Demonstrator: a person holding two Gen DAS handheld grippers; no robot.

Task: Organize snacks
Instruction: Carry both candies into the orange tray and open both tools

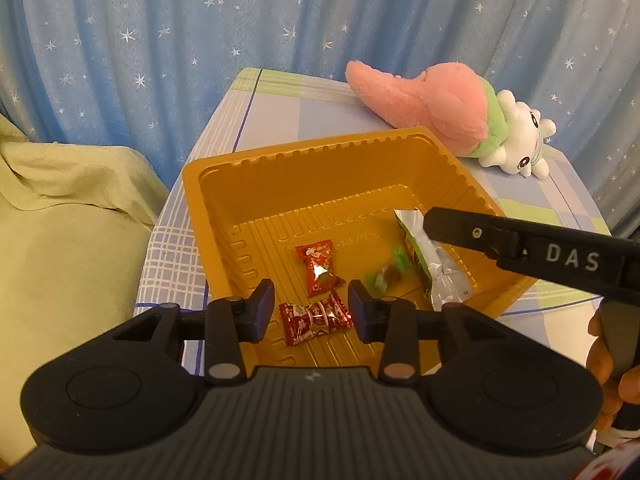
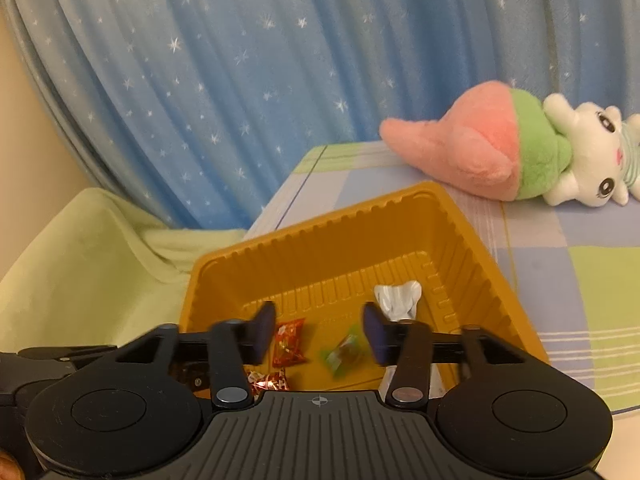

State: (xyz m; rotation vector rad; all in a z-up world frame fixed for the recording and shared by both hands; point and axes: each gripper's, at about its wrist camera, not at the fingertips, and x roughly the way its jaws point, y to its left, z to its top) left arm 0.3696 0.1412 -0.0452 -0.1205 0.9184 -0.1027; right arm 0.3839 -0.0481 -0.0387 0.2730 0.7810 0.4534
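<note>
A gold plastic tray sits on a checked tablecloth. Inside it lie two red wrapped candies, a green candy and a silver-green packet. My left gripper hangs open over the tray's near side, with the nearer red candy lying on the tray floor between its pads. My right gripper is open over the tray. Below its gap lie a red candy and the green candy, and the packet is by its right finger. One of its fingers reaches over the packet in the left wrist view.
A pink, green and white plush toy lies at the table's far right. A pale green blanket is heaped left of the table. A blue star-print curtain hangs behind. A person's hand holds the right gripper.
</note>
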